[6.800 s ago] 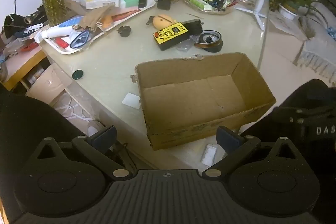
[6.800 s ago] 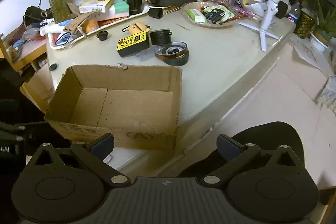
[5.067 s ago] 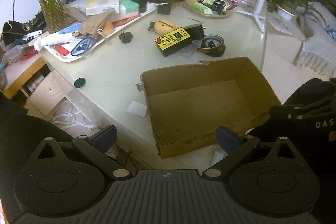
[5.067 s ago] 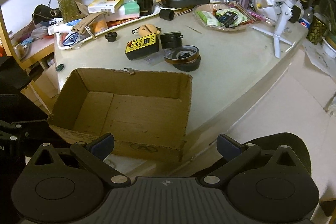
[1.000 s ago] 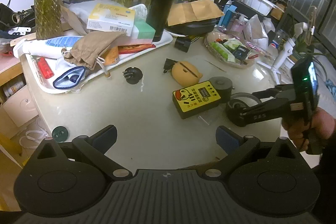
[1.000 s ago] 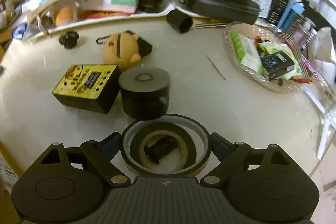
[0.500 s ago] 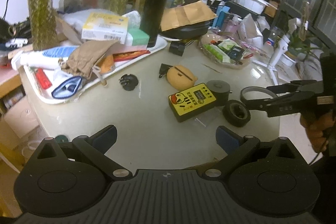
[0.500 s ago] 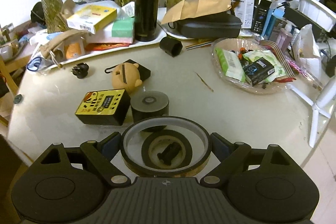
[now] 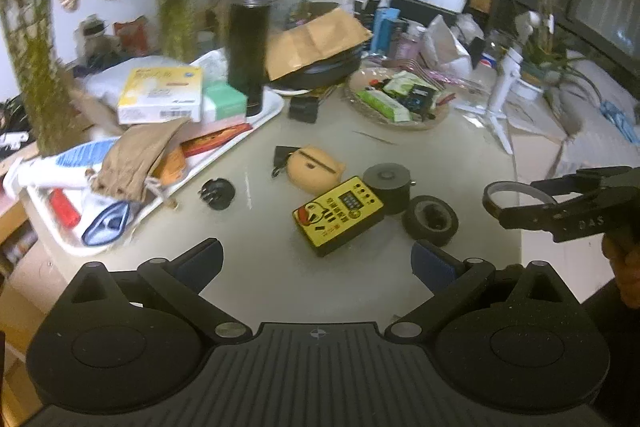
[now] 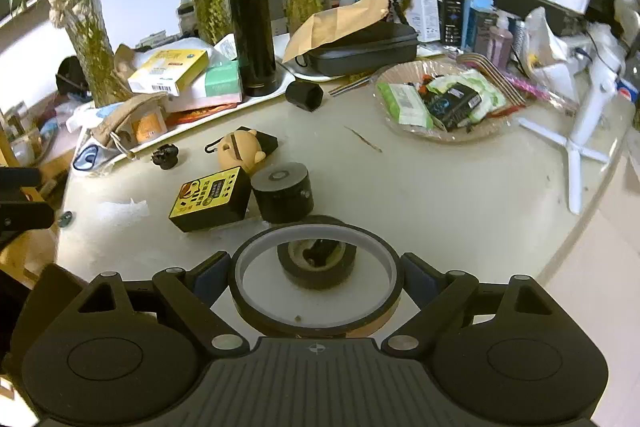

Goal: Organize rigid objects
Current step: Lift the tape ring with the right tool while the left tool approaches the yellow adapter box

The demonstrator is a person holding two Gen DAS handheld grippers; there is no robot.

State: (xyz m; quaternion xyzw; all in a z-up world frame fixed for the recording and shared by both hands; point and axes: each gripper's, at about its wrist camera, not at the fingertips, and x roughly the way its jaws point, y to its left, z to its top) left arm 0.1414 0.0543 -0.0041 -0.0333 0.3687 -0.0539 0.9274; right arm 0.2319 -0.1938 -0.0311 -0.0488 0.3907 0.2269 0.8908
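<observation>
My right gripper (image 10: 316,275) is shut on a wide amber tape ring (image 10: 316,229) with a white core, lifted clear of the table. In the left wrist view the right gripper (image 9: 520,201) hangs with the tape ring (image 9: 500,189) past the table's right edge, a hand behind it. On the table below lie a black tape roll (image 10: 316,263), a black cylinder (image 10: 282,193), a yellow-and-black device (image 10: 208,199) and an orange pig-shaped case (image 10: 240,147). My left gripper (image 9: 316,259) is open and empty, above the near table edge before the yellow device (image 9: 338,213).
A white tray (image 9: 276,107) at the back left carries boxes and a black flask (image 9: 250,39). A glass plate (image 10: 444,135) of packets and a white tripod (image 10: 576,151) stand at the right. A small black knob (image 9: 216,193) lies beside the tray. Plant vases line the back.
My right gripper has risen and drawn back with the tape ring, off the black tape roll. The left wrist view has pulled back a little and rolled.
</observation>
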